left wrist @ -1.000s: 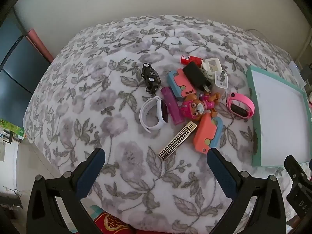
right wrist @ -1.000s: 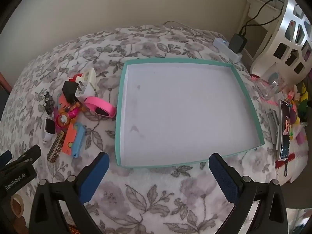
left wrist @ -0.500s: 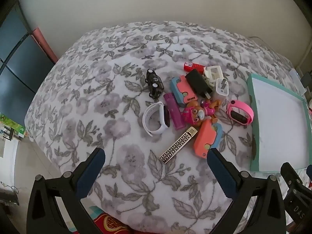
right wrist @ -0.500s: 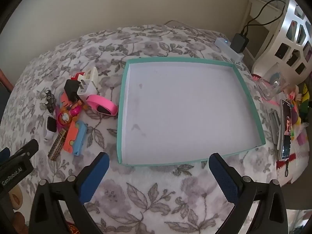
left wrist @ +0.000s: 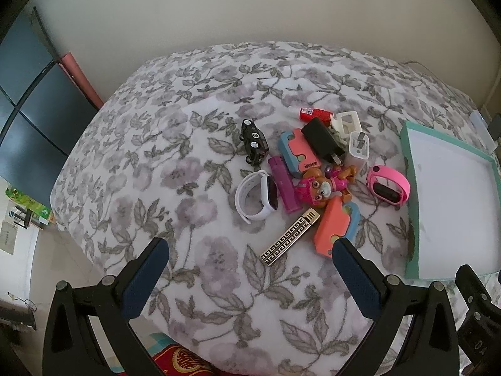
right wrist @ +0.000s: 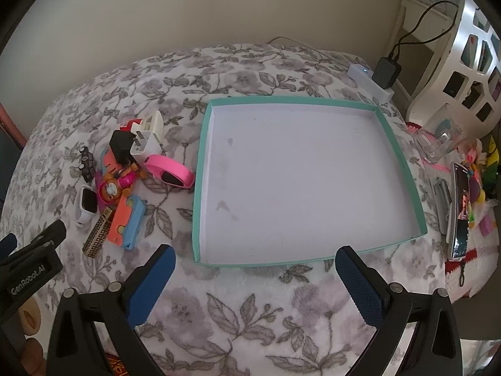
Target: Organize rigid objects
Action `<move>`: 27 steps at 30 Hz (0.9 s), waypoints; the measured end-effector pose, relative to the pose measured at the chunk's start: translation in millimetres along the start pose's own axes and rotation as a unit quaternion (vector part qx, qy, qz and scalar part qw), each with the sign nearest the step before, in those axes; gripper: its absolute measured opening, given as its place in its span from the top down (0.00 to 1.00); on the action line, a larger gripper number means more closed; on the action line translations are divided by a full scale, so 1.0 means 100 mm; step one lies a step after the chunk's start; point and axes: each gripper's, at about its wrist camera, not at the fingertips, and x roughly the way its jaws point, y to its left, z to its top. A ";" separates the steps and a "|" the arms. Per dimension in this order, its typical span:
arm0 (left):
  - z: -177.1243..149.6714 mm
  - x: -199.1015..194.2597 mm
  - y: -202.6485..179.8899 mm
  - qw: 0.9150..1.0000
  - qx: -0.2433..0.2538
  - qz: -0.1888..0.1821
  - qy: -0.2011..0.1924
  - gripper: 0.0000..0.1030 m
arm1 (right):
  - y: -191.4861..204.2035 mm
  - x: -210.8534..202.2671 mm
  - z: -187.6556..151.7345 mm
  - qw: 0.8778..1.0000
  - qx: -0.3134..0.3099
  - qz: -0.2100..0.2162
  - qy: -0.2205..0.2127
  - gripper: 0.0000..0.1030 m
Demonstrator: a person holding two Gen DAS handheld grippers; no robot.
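Left gripper [left wrist: 250, 258] spread wide, holding nothing, above the floral blanket [left wrist: 188, 169]. Gold patterned bar [left wrist: 290, 236] lies just ahead between its fingers, long axis running near-left to far-right. Right gripper [right wrist: 255, 266] also wide, unloaded, facing the teal tray [right wrist: 200, 169]; toy pile [right wrist: 125, 175] sits left of it.

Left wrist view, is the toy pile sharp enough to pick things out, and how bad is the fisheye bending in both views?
Left wrist view: pile sharp, pink watch and black toy car distinct, bed edges bowed. Right wrist view: soft even light, teal tray sides curve, corners vignetted black.
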 end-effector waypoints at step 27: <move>-0.01 -0.03 -0.01 1.000 0.002 0.011 -0.006 0.00 | 0.00 0.00 -0.02 1.000 -0.001 0.000 0.001 0.00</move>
